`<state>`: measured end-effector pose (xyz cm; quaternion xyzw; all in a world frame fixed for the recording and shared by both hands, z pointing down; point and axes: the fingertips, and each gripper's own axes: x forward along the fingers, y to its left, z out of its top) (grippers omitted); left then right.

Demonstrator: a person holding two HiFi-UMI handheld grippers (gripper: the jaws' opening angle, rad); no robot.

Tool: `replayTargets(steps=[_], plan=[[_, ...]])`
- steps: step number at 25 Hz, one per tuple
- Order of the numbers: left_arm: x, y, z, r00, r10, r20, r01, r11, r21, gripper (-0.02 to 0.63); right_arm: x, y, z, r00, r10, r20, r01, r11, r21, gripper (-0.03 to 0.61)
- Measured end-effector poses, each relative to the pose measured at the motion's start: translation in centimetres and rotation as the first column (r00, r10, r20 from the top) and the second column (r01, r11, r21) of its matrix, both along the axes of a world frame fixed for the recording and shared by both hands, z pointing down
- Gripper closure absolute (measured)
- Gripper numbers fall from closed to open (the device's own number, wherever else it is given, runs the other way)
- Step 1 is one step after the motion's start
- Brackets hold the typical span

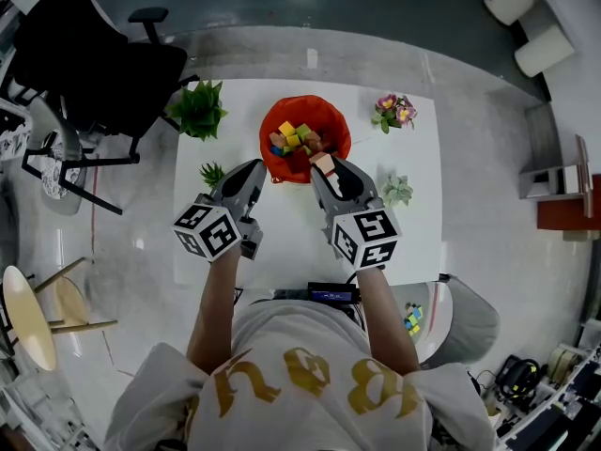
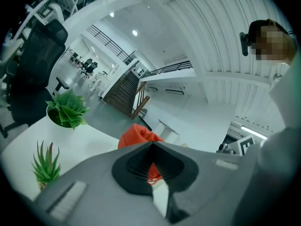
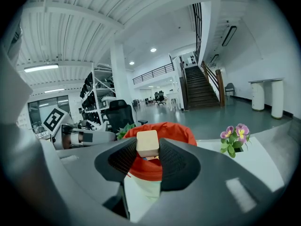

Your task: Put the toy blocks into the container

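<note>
Beige block (image 3: 147,141) clamped in right tongs (image 3: 147,149), per their own view; left tongs (image 2: 151,147) together.

container (image 2: 136,134) mostly behind left jaws | blocks (image 1: 293,139) inside too small to count

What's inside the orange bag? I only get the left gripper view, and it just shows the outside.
Observer: The head view looks into the orange bag. It has colourful blocks in it: yellow, green, red and blue.
Operator: Is the other gripper holding something?
Observer: Yes. The right gripper is shut on a pale block, close to the bag's near rim.
Operator: Are there more plants than my two green ones?
Observer: Two more on the right side: pink flowers and a small pale plant.
</note>
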<state>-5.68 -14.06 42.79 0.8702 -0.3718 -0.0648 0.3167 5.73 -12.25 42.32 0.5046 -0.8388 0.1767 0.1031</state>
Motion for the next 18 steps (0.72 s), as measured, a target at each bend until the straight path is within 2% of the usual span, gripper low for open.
replayTargets(steps=[18], plan=[[-0.1,-2.4,-0.1,1.0,-0.022,-0.019,0.022,1.0,-0.002,0.614,-0.4,-3.0,-0.1,1.0,-0.009,-0.009,0.009,1.0,0.007,0.403]])
